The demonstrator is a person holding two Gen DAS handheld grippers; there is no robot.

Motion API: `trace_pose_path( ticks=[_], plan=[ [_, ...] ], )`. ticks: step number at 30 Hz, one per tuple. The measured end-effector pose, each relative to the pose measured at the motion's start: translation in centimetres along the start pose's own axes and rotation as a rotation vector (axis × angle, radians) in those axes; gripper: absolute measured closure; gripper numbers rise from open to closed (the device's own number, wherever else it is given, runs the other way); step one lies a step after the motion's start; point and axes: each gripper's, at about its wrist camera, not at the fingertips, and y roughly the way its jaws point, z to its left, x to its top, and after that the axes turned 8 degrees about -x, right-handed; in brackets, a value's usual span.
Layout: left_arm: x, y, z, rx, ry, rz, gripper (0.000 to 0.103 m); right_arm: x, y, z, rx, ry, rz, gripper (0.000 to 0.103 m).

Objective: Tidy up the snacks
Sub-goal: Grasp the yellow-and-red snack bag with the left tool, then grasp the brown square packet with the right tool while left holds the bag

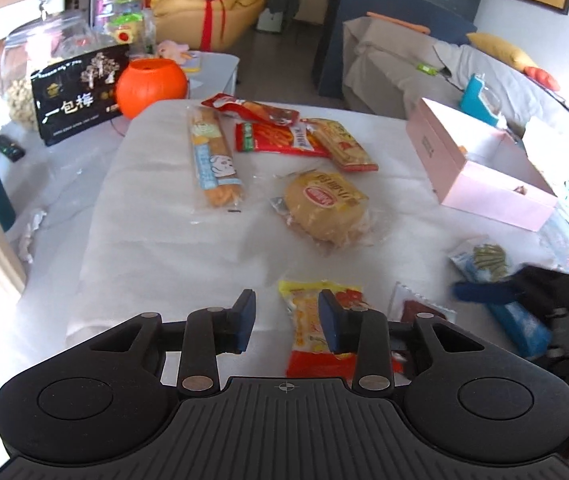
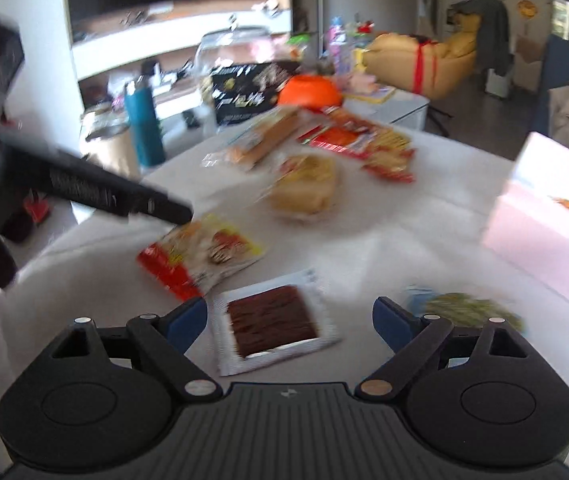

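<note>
Seven wrapped snacks are lying on the white padded cloth (image 1: 156,248) covering the table. Nearest the person, a yellow-and-red plastic snack packet (image 1: 316,332) is sitting under the left gripper (image 1: 286,322), whose blue fingers are standing a little apart with nothing pinched between them. Just right of that packet, a flat clear-and-white sachet of dark brown strips (image 2: 270,320) is lying below the right gripper (image 2: 290,322), whose jaws are spread wide and empty. Right of the sachet, a blue-and-white bag of green pieces (image 2: 470,312) is resting. Beyond the packet, a round bun in clear wrap (image 1: 324,208), a long twisted pastry in a blue-labelled sleeve (image 1: 214,160) and two red packets are crowding the far end. An open pale pink cardboard box (image 1: 480,176) is standing right of the bun; one orange pumpkin-shaped bucket (image 1: 150,86) and a black printed bag (image 1: 78,96) are standing left of the pastry.
</note>
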Motion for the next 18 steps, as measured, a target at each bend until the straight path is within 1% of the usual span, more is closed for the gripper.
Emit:
trace_pose_path(
  ticks=[2,3,5,7,11,13,14,15,18],
  plan=[
    [-0.2,0.0,-0.5,-0.012,0.01,0.009,0.064,-0.1,0.5,0.2,0.004,-0.02,0.017,0.032],
    [-0.3,0.2,-0.7,-0.018,0.017,0.015,0.064,0.0,0.4,0.1,0.002,-0.017,0.018,0.041],
    [-0.6,1.0,-1.2,-0.029,0.022,0.029,0.064,0.0,0.0,-0.2,-0.008,-0.034,0.023,0.042],
    [-0.8,2.0,-2.0,-0.031,0.039,0.045,0.064,-0.6,-0.3,-0.7,-0.043,-0.049,0.02,0.042],
    [-1.1,3.7,-4.5,-0.063,0.115,0.054,0.062,-2.0,-1.5,-2.7,-0.077,-0.043,0.002,0.039],
    [-1.1,4.3,-5.6,-0.063,0.169,0.054,0.059,-2.8,-2.1,-3.4,-0.129,-0.046,-0.01,0.027],
    [-1.1,4.5,-6.1,-0.056,0.194,0.051,0.059,-3.2,-2.4,-3.8,-0.154,-0.04,-0.013,0.018],
    [-1.2,4.7,-6.6,-0.042,0.223,0.046,0.056,-3.7,-2.6,-4.4,-0.163,-0.022,-0.013,0.015],
    [-1.2,5.1,-7.2,-0.016,0.275,0.038,0.054,-4.4,-2.9,-5.9,-0.123,0.079,0.013,0.015]
  ],
)
